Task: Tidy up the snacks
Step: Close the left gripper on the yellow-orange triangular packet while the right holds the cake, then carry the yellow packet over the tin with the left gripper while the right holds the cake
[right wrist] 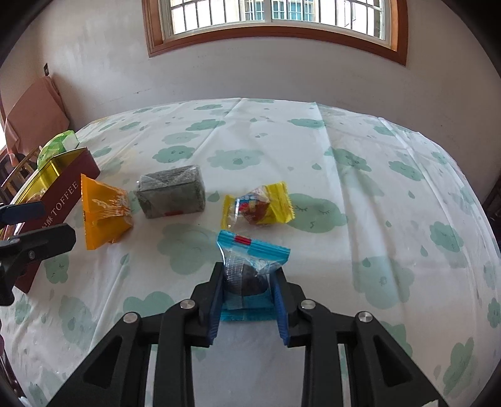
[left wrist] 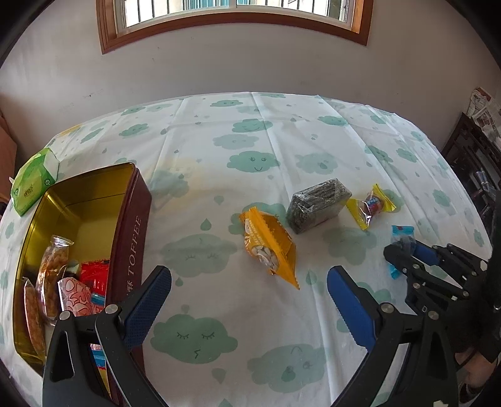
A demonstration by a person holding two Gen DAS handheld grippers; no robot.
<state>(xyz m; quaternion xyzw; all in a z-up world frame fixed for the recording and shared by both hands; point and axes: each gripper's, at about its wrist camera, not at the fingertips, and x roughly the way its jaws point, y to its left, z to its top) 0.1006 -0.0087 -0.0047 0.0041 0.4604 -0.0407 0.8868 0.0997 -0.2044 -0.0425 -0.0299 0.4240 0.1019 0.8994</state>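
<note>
Desk (right wrist: pixel 360 150) is covered by a white cloth printed with green clouds; a wood-framed window (right wrist: pixel 275 18) is seen on the far wall.

Toffee tin (left wrist: pixel 131 238), maroon outside and gold inside, is placed open at the left edge of the desk. Several wrapped snacks are already stacked in its near end; the far end is bare. A green tissue pack (left wrist: pixel 34 180) is set just beyond the tin's far-left corner.

Left gripper (left wrist: pixel 249 300) is held over bare cloth just right of the tin, fingers spread wide, nothing between them.

Right gripper (right wrist: pixel 247 292) is positioned at the near right of the desk, fingers pinched on the blue-wrapped snack (right wrist: pixel 253 250). The dark round piece in the clear part of the wrapper is clamped between the blue pads; the blue end of the wrapper sticks out past the tips.

Loose on the cloth, left to right in a rough row across the middle:
- orange packet (left wrist: pixel 271 247), nearest the tin
- dark seaweed block (left wrist: pixel 319 205) in clear wrap, just right of it
- yellow-ended candy (left wrist: pixel 371 208), close beside the block on the right

Blue-wrapped snack is located near of the yellow-ended candy, apart from it.
</note>
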